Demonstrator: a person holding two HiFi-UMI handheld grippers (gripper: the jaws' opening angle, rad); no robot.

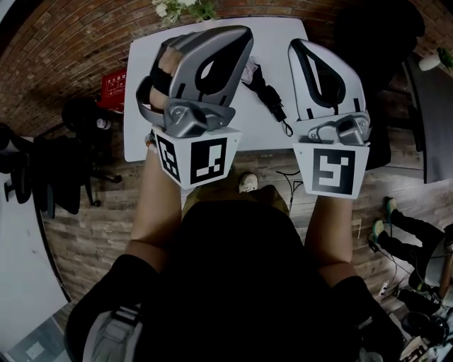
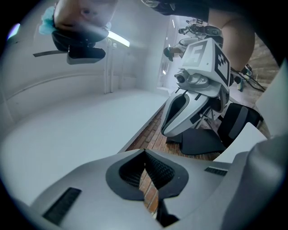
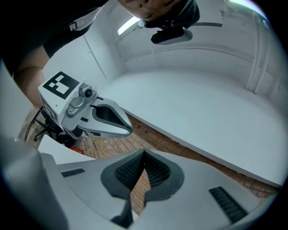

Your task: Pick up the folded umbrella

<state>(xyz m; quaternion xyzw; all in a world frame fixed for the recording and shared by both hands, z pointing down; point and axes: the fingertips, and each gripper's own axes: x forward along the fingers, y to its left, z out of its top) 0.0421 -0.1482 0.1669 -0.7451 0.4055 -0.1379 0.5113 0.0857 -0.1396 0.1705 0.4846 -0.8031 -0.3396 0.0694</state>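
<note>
The folded black umbrella [image 1: 265, 88] lies on the white table [image 1: 141, 106], its strap end toward the near edge. It shows in the gap between my two grippers, which are both held up above the table's near side and touch nothing. The left gripper [image 1: 244, 34] is to the umbrella's left, its jaws closed tip to tip with nothing between them [image 2: 144, 150]. To the right, the right gripper [image 1: 294, 44] is also shut and empty [image 3: 144, 151]. Neither gripper view shows the umbrella; each shows the other gripper [image 2: 167, 130] [image 3: 128, 130].
White flowers [image 1: 180, 8] stand at the table's far edge and a red item [image 1: 113, 88] sits by its left side. Black chairs [image 1: 42, 170] are on the left, with another dark chair [image 1: 375, 35] at the far right. The floor is brick-patterned.
</note>
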